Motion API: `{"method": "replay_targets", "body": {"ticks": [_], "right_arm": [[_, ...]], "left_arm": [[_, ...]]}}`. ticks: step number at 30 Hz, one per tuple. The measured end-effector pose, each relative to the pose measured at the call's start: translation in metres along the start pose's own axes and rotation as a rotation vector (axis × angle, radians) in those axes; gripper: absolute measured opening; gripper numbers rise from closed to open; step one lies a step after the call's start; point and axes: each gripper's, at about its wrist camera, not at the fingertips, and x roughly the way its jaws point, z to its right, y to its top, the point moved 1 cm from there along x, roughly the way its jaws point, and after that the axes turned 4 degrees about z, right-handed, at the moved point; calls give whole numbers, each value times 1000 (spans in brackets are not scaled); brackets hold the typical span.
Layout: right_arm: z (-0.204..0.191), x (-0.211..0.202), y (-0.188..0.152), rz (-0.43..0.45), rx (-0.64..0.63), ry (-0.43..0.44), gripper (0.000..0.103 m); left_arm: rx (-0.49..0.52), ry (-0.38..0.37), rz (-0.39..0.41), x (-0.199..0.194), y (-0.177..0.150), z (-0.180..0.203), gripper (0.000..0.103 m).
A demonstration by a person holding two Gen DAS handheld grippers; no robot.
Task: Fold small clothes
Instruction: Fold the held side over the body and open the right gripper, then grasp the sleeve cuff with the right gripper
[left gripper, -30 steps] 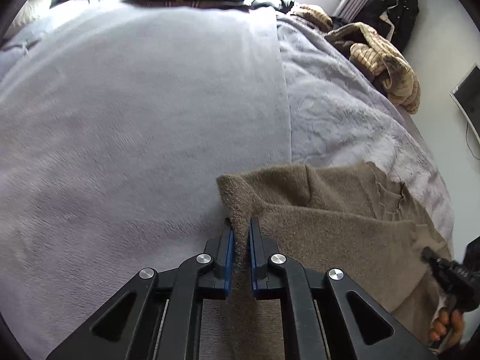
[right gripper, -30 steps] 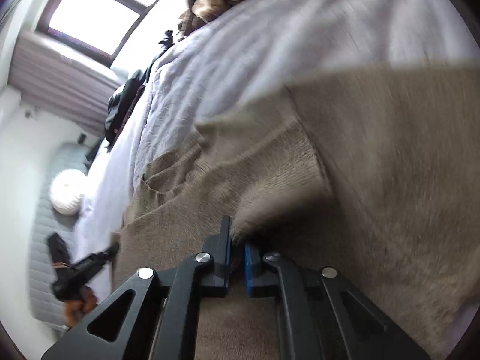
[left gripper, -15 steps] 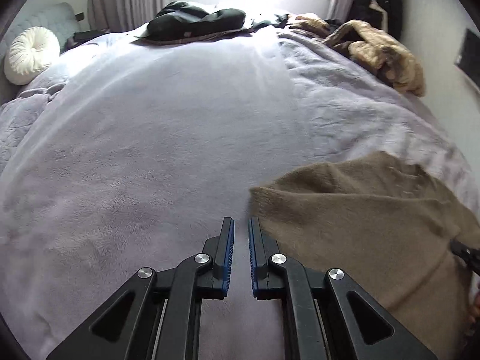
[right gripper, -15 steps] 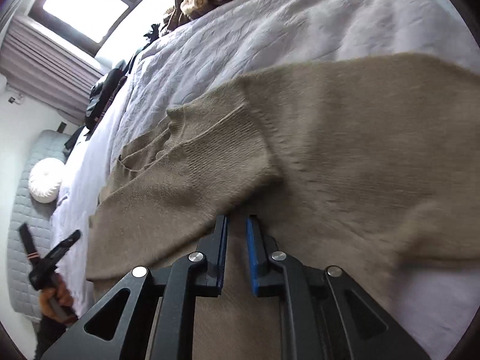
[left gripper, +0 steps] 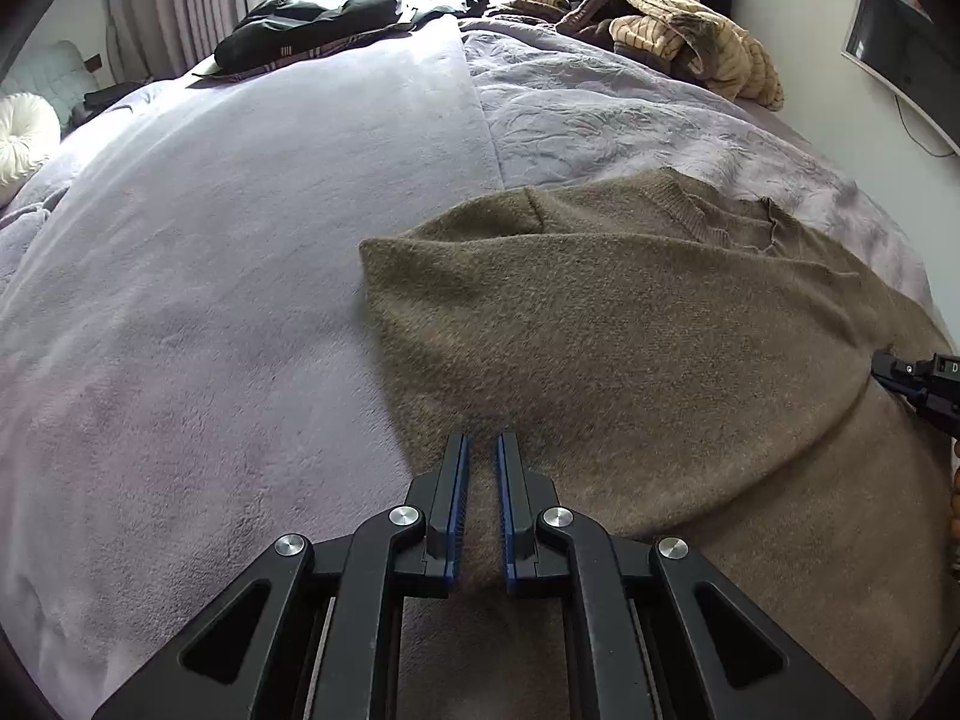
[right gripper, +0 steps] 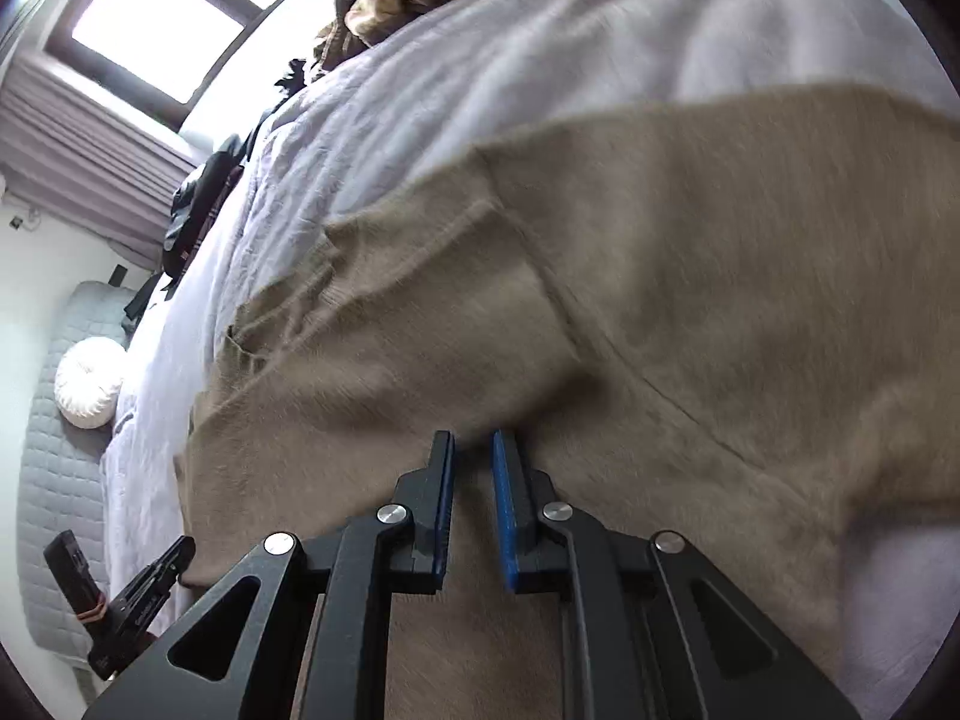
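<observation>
A brown knitted sweater [left gripper: 630,348] lies flat on the lilac bedcover [left gripper: 210,270], neckline towards the far side, with one sleeve folded across its body [right gripper: 420,324]. My left gripper [left gripper: 480,438] hovers over the sweater's left edge. Its jaws are shut to a thin slit and I see no fabric pinched. My right gripper [right gripper: 471,435] sits low over the sweater body, tips at the rim of the folded sleeve. Its jaws stand slightly apart and grip nothing. Each gripper also shows in the other's view: the right gripper [left gripper: 918,384] and the left gripper [right gripper: 150,588] in a hand.
Black clothes [left gripper: 312,24] and a heap of striped tan garments [left gripper: 690,42] lie at the far end of the bed. A white round cushion [right gripper: 87,384] rests on a grey seat beside the bed. A screen [left gripper: 900,60] hangs on the right wall.
The left gripper let go of the sweater's folded edge, swung off over the bare bedcover, then came back right over the edge. The right gripper released the sleeve fold and its jaws parted a little.
</observation>
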Motion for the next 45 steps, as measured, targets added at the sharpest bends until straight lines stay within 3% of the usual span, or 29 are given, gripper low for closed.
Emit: {"method": "replay_targets", "body": {"ticks": [3,5,8,9,11,18,22,26,28,36,38,42,43,44,45], "right_arm": [[9,-7,2,15,46,41,17],[17,-8,9,27,114,82,31],[21,2,20,36,166,94,34],[21,4,22,38,174,91,33],[19,3,22,40,184,69,8],[28,-4,10,25,194,36,8],[26,-19,6,17,158,16,15],[30,-42,-6,10,137,48,36],[33,-53,-13,18,147,70,42],[47,-78,-48,10,193,153,43],[49,-84,-56,14,197,169,53],[53,-101,-66,34,187,187,63],[55,-105,-68,37,190,195,64],[58,-109,-69,41,195,204,64],[60,-111,-70,46,200,206,64]], "left_arm": [[-14,-2,-1,-2,0,-2,11],[-10,18,3,-1,0,2,11],[4,47,9,-2,-2,7,11],[4,48,9,-2,-2,7,11],[-6,38,5,-3,-1,5,11],[1,39,5,-1,-3,5,11],[-23,33,7,-2,-3,2,11],[-35,47,10,-4,-3,3,11],[-37,64,8,-8,-3,6,11],[-22,24,7,-41,-10,46,11],[0,7,16,-50,-15,61,11],[41,-18,32,-63,-27,89,13],[45,-21,35,-65,-30,95,49],[40,-16,38,-68,-32,100,103],[29,3,70,-74,-35,104,100]]}}
